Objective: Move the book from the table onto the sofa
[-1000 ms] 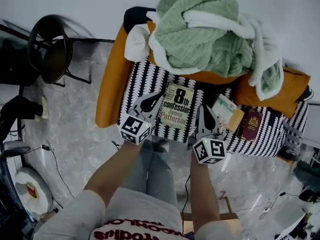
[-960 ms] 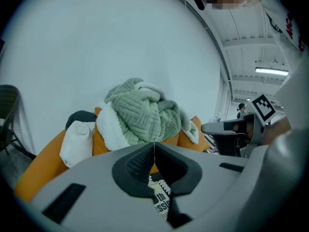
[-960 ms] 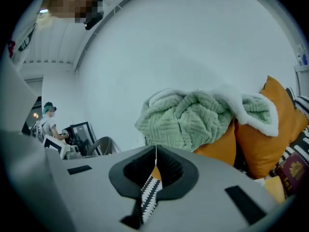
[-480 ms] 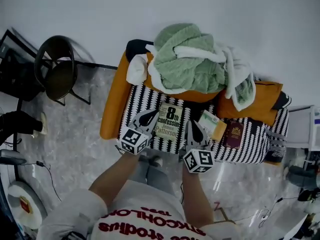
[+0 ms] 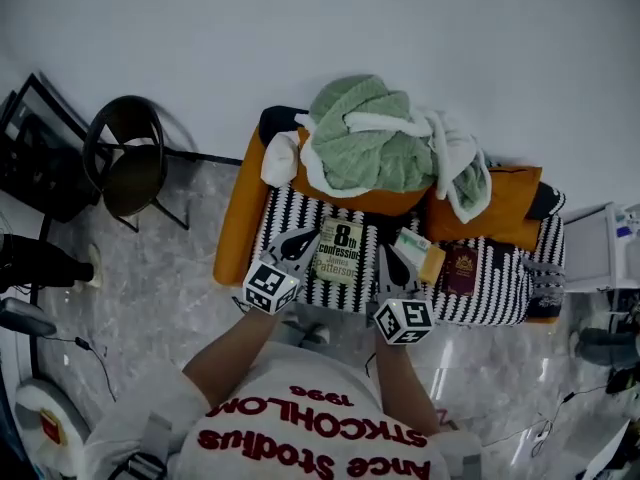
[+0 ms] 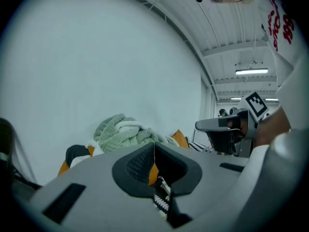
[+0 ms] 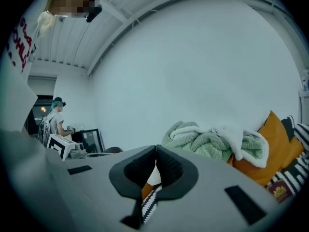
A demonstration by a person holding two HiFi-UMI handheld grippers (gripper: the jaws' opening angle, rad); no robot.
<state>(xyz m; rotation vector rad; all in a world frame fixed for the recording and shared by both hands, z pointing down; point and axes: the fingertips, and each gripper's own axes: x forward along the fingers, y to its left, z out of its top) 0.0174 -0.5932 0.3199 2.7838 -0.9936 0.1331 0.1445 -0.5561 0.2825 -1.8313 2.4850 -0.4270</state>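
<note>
The book (image 5: 338,251), with "8th confession" on its cover, lies flat on the sofa's black-and-white patterned seat (image 5: 290,213). My left gripper (image 5: 303,237) hovers just left of it, jaws shut and empty. My right gripper (image 5: 388,259) hovers just right of the book, also shut with nothing in it. In the left gripper view the shut jaws (image 6: 154,148) point level towards the green blanket (image 6: 123,131), with the right gripper (image 6: 226,129) off to the side. The right gripper view shows its closed jaws (image 7: 156,152) below the blanket (image 7: 205,141).
A green and white blanket (image 5: 368,146) is piled on orange cushions (image 5: 500,208) at the sofa's back. A small packet (image 5: 418,254) and a maroon passport (image 5: 461,270) lie right of the book. A black chair (image 5: 130,163) stands to the left on the marble floor.
Both grippers have risen from the sofa seat, staying shut. The head view has pulled back, so the sofa looks smaller. The book has not moved.
</note>
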